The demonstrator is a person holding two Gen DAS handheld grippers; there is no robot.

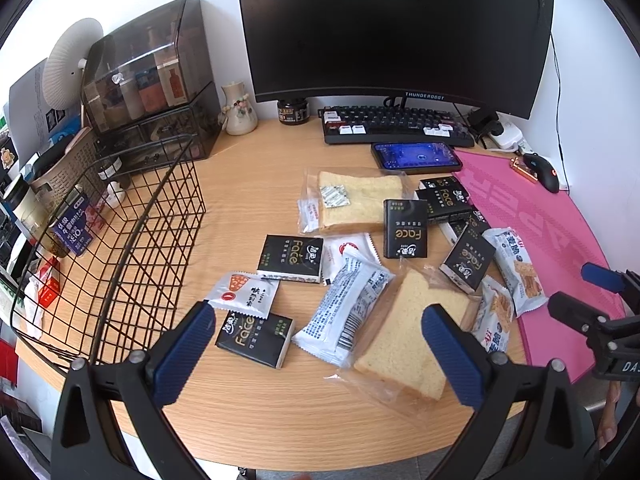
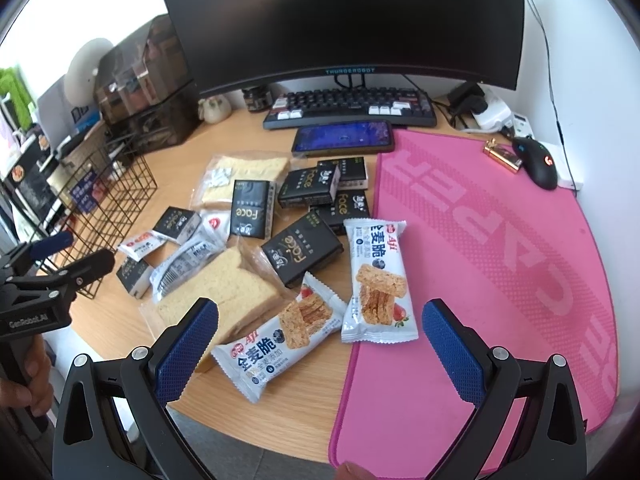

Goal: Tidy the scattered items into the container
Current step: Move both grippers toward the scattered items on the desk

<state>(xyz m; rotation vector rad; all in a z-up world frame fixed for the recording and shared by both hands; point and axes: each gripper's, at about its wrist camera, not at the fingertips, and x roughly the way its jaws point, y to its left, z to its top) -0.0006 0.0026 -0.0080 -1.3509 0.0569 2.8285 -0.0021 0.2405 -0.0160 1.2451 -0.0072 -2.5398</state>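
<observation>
A black wire basket [image 1: 120, 240] stands at the counter's [image 1: 248, 412] left; scattered snack packets and tissue packs lie right of it. The left gripper [image 1: 320, 344] hangs jaws apart over a wrapped bread slice [image 1: 404, 340], the right gripper [image 2: 320, 340] jaws apart over two cracker packets [image 2: 376, 280].

Black grippers [image 1: 316, 344], blue ribbed pads [image 2: 188, 348]

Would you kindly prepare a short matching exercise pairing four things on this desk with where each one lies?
Things:
1. phone
2. mouse
3. wire basket
4. nearest bread slice

Places:
A. far corner of the pink mat
B. left edge of the desk
C. just in front of the keyboard
D. between the left tool's pads in its view

Pairs: 1-C, 2-A, 3-B, 4-D
</observation>
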